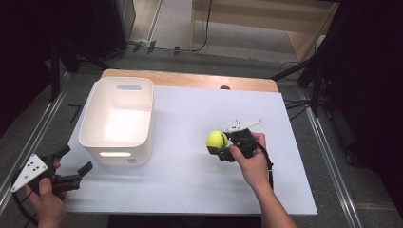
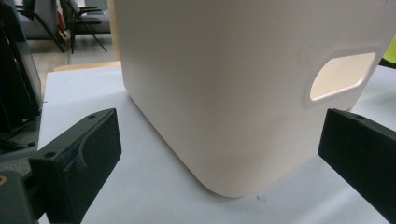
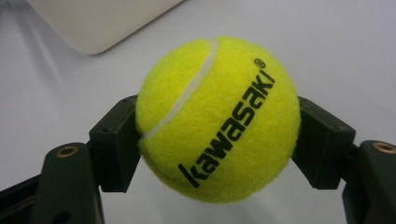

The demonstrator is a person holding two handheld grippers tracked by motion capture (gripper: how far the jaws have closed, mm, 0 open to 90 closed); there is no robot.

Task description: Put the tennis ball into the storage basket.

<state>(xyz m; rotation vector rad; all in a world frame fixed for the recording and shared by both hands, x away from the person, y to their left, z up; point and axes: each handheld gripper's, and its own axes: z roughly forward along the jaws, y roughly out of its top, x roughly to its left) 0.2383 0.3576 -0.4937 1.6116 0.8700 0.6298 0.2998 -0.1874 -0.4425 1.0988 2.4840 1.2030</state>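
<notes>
My right gripper [image 1: 219, 148] is clamped on the yellow tennis ball [image 1: 216, 139], one pad on each side across its widest part, as the right gripper view shows: the ball [image 3: 217, 119] sits squarely between the jaws with its "kawasaki" lettering facing me. In the high view the ball is right of the table's middle, at about three o'clock from the white plastic bin [image 1: 118, 137] and well apart from it. Whether it rests on the white tabletop [image 1: 190, 185] or hangs just above it I cannot tell from here.

I judge the ball light and springy. Its felt gives the pads good friction, so it should not slide, but a round, elastic body can squirt out if the grip sits off the equator. The hold I have now, across the middle, looks like the right one; firm pressure is enough, since the shell will dent and recover.

My left gripper [image 1: 75, 164] stands spread wide and holds nothing, low at the table's edge, at about seven o'clock from the bin. Its own view looks at the bin's near corner [image 2: 224, 116] and handle slot [image 2: 343, 74].
</notes>
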